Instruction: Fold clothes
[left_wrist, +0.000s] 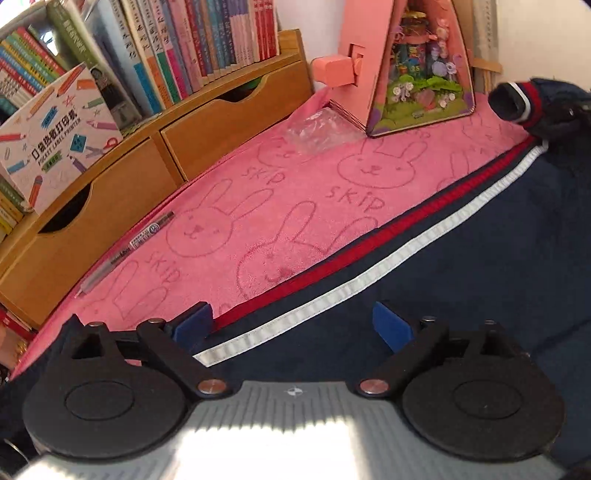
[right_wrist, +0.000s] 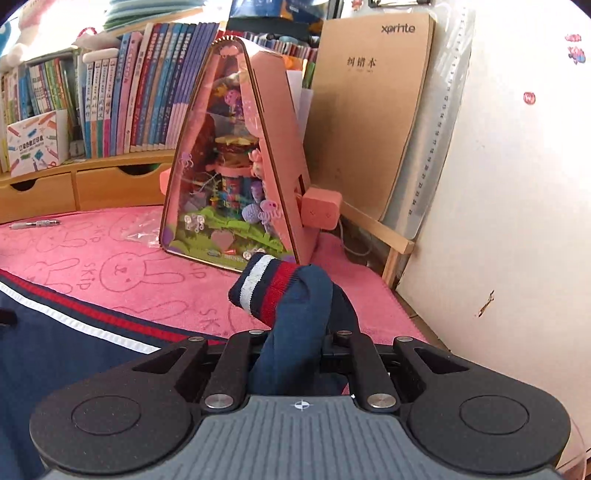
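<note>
We note the left gripper (left_wrist: 291, 325) spread wide over the navy garment (left_wrist: 480, 258); the right gripper (right_wrist: 295, 354) pinches its sleeve (right_wrist: 295, 295).

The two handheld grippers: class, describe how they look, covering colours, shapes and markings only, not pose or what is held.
The left gripper has black linkage arms with silver rivets, round black discs, a ribbed grey body bearing a small crosshair mark, and blue finger pads. The right gripper has the same parts; its pads are hidden.
</note>
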